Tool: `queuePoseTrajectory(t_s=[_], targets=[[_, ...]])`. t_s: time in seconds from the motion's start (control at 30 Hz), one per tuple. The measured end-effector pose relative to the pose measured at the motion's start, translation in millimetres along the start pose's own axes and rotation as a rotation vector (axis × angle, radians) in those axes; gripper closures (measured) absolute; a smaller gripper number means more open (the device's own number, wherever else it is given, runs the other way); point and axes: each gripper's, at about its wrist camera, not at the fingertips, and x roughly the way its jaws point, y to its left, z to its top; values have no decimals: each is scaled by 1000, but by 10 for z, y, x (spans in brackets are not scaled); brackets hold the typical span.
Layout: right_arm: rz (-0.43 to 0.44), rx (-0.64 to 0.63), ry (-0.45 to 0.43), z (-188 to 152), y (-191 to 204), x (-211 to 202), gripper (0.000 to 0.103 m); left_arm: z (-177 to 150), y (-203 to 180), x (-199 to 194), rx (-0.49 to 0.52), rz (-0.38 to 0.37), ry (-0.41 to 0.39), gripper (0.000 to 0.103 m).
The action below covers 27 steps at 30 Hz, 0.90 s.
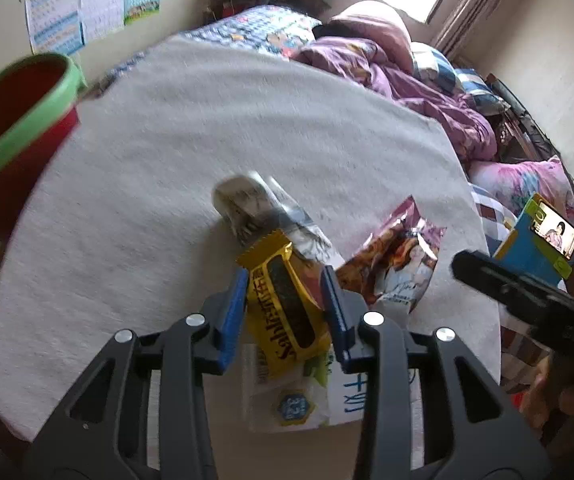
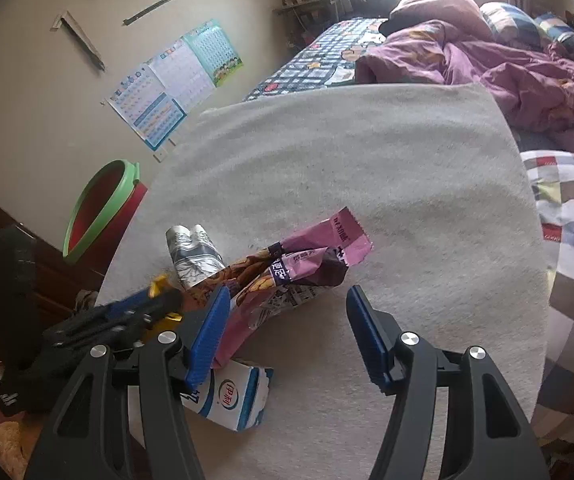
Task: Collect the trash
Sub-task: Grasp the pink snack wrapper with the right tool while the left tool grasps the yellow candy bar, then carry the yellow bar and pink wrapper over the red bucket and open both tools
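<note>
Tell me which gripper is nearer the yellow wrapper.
Left. The left gripper is shut on the yellow wrapper; the right gripper hangs open beside it, around the pink snack bag.

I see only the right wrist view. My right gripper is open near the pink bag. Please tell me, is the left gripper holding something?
Observer: Yes. In the left wrist view the left gripper is shut on the yellow wrapper.
Operator: What is written on this wrapper?
Observer: Latin letters, beginning "Sabl"; the rest is hard to read.
Operator: Is something under it?
Observer: A white milk carton lies flat on the grey cloth, directly below the wrapper.
Operator: And where is the bin from that side?
Observer: The red bin with green rim is at the far left, beyond the cloth's edge, its mouth open toward the camera.
</note>
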Motion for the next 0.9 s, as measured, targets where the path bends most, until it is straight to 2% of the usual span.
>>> queuePoseTrajectory(t_s=[0.1,0.33,0.5,0.57,0.9], targets=[[13,20,23,1,6,94,39,11,33,-157,2,31,-49,67],[54,93,84,35,10,319,39,24,220,-490,-11,120,-136,67],[51,87,99,71,75,406,37,28,354,-665,-19,177,-179,67],[49,85,104,83,106,446,33,32,393,-698,-25,188,-188,67],[36,83,113,131,156,536,33,28,542,-762,-51,226,-203,67]])
